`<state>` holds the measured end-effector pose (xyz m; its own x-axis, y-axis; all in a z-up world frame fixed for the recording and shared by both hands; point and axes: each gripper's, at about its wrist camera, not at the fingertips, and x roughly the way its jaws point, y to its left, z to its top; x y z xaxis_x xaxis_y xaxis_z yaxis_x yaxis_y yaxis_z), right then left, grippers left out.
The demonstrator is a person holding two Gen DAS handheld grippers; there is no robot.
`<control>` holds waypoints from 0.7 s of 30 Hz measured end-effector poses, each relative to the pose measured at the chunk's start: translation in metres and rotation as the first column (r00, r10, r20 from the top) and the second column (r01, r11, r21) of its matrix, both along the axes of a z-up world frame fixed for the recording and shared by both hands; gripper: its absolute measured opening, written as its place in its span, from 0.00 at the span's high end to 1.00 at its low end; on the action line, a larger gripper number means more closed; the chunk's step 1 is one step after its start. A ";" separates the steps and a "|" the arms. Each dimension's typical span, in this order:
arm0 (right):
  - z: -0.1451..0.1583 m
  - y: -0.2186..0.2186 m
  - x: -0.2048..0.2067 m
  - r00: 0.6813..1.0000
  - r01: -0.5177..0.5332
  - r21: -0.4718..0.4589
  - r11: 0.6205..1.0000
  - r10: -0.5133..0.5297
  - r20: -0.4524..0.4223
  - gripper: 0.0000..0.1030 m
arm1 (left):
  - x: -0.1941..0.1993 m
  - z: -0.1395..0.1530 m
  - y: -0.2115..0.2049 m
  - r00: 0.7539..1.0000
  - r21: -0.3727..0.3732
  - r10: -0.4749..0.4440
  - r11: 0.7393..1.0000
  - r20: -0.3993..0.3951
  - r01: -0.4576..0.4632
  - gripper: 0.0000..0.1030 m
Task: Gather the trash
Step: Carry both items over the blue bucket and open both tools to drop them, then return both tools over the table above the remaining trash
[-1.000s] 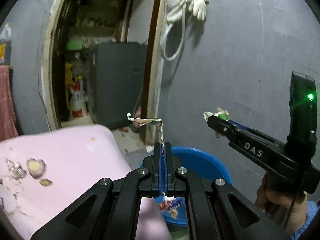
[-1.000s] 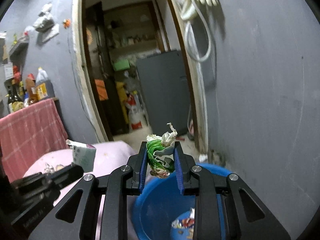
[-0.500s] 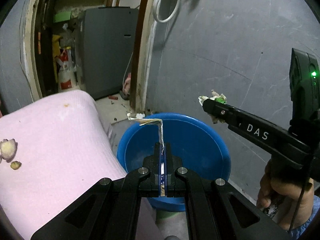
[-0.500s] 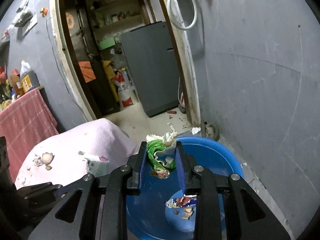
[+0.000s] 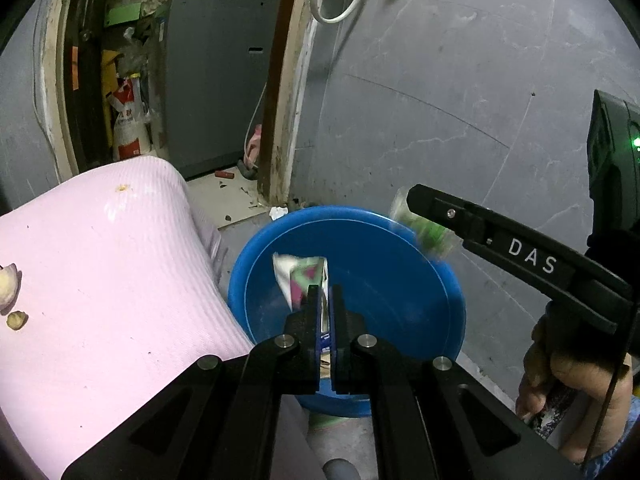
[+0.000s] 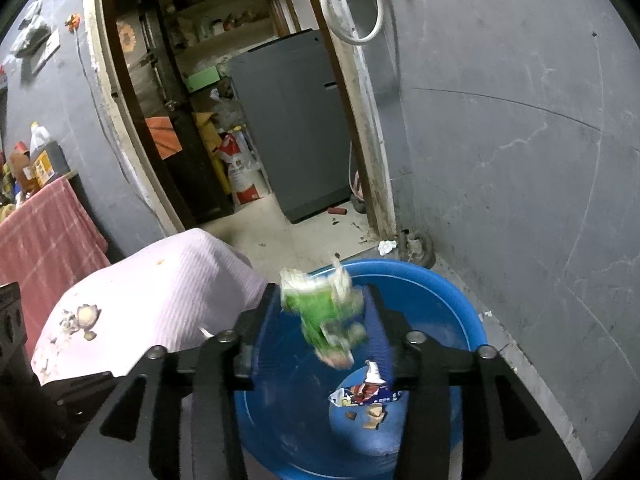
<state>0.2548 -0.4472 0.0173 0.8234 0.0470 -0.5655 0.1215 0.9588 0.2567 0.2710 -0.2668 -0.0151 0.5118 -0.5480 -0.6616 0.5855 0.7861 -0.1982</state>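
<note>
A blue basin (image 5: 380, 300) (image 6: 440, 280) stands on the floor below both grippers. My left gripper (image 5: 325, 292) hangs over its near rim, shut on a thin white, pink and green wrapper (image 5: 300, 276) that sticks up from the fingertips. My right gripper (image 6: 320, 296) is over the basin with its jaws opening. A crumpled green wrapper (image 6: 324, 316) (image 5: 432, 236) sits blurred and loose between the jaws, and the pads do not press on it. A red and blue wrapper (image 6: 364, 394) and scraps lie in the basin's bottom.
A table under a pink cloth (image 5: 100, 280) (image 6: 160, 280) borders the basin on the left, with peel scraps (image 6: 86, 316) on it. A grey wall (image 5: 460, 100) rises behind. A doorway shows a grey appliance (image 6: 292, 128). A hand (image 5: 576, 380) holds the right gripper.
Both grippers dipped toward the basin. The right jaws spread and the green wrapper slid lower between them. The left gripper's wrapper swung from edge-on to face-on.
</note>
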 end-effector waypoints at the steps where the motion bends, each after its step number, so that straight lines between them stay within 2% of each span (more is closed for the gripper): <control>1: 0.000 0.000 0.000 1.000 0.000 -0.002 1.000 0.000 0.001 0.56 | 0.000 0.001 0.003 1.000 -0.007 0.003 1.000 -0.002 -0.003 0.98; 5: 0.002 -0.001 0.000 1.000 0.012 -0.005 1.000 -0.012 0.014 0.52 | -0.001 0.007 0.010 1.000 -0.037 0.025 0.999 0.006 -0.024 0.95; 8: 0.005 -0.001 -0.002 0.999 0.022 -0.012 1.000 -0.021 0.035 0.50 | -0.002 0.015 0.018 0.998 -0.058 0.053 0.997 0.028 -0.051 0.78; 9: 0.006 -0.001 -0.002 0.999 0.023 -0.013 1.000 -0.023 0.041 0.49 | -0.003 0.019 0.023 0.996 -0.068 0.072 0.995 0.044 -0.069 0.66; 10: 0.007 -0.001 -0.003 0.998 0.028 -0.017 0.999 -0.027 0.049 0.49 | -0.004 0.024 0.028 0.993 -0.081 0.094 0.993 0.064 -0.089 0.58; 12: 0.009 -0.002 -0.004 0.997 0.031 -0.021 0.999 -0.030 0.066 0.48 | -0.005 0.032 0.038 0.988 -0.107 0.126 0.987 0.093 -0.116 0.53; 14: 0.012 -0.001 -0.007 0.995 0.038 -0.019 0.999 -0.036 0.095 0.43 | -0.006 0.040 0.048 0.981 -0.126 0.158 0.981 0.109 -0.144 0.47; 16: 0.017 0.002 -0.012 0.990 0.046 -0.020 0.999 -0.043 0.137 0.27 | -0.006 0.050 0.061 0.972 -0.148 0.198 0.973 0.127 -0.179 0.40; 17: 0.020 0.004 -0.015 0.986 0.045 -0.020 0.999 -0.041 0.164 0.27 | -0.005 0.054 0.066 0.969 -0.157 0.210 0.969 0.133 -0.189 0.38; 19: 0.027 0.008 -0.020 0.977 0.047 -0.033 0.998 -0.039 0.208 0.25 | -0.006 0.061 0.078 0.958 -0.172 0.243 0.961 0.152 -0.217 0.27; 21: 0.033 0.012 -0.024 0.967 0.050 -0.048 0.998 -0.036 0.252 0.21 | -0.007 0.069 0.090 0.943 -0.183 0.281 0.951 0.181 -0.248 0.20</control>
<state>0.2305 -0.4347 0.0499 0.9398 -0.0164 -0.3413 0.1014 0.9673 0.2326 0.2643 -0.1766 0.0541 0.7662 -0.4618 -0.4469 0.4009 0.8870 -0.2293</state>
